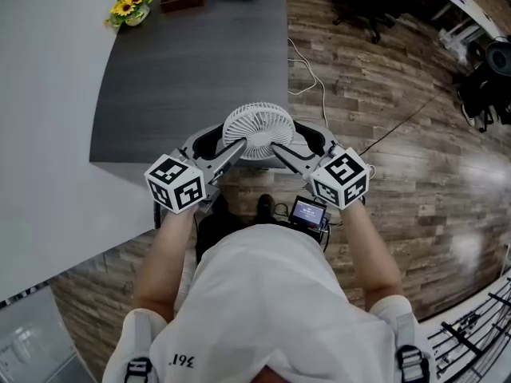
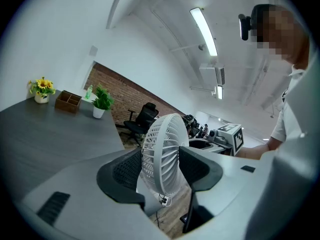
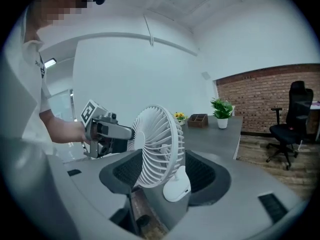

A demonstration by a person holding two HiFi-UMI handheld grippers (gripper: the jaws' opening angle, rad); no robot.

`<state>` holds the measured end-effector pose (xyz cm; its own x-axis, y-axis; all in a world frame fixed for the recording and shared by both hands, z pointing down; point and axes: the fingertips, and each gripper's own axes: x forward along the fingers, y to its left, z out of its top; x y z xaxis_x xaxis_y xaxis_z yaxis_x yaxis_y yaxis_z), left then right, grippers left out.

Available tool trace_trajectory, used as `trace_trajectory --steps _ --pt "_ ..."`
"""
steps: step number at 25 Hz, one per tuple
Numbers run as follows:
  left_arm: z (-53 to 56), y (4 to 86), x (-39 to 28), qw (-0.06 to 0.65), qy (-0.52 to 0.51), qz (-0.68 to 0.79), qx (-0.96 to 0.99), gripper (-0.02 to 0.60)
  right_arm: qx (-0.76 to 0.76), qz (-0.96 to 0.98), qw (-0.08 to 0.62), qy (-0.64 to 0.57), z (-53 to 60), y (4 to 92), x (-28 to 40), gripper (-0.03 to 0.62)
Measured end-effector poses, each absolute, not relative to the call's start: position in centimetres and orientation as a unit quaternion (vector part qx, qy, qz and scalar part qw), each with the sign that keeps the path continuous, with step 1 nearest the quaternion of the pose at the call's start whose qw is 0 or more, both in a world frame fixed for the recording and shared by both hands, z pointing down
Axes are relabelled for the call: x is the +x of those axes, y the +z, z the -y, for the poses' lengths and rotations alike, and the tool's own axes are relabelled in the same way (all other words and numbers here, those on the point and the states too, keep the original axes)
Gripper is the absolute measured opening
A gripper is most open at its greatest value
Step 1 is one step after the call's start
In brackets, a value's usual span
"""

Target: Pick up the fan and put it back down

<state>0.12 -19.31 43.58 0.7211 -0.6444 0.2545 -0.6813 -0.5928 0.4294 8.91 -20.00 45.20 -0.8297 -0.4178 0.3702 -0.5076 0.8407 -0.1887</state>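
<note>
Jaws of left gripper (image 1: 229,140) and right gripper (image 1: 289,144) clamp fan (image 1: 257,128); shirt (image 1: 263,294) reads "361".

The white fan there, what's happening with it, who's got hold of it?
A person is holding the small white desk fan between two handheld grippers. The left gripper and the right gripper each appear closed on one side of its grille. The fan is held up in the air by the corner of the dark desk, not yet set back down.

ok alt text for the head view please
Seen from above, a person holds a small white fan gripped by both the left gripper and the right gripper, at the near corner of a dark grey desk.
</note>
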Motion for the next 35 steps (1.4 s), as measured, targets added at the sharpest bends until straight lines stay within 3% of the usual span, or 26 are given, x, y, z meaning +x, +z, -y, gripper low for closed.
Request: trace_trajectory --steps 35 --pt "20.4 41.8 -1.1 0.25 0.014 0.324 0.912 0.249 0.278 0.934 0.141 0.174 20.4 43.5 7.1 0.262"
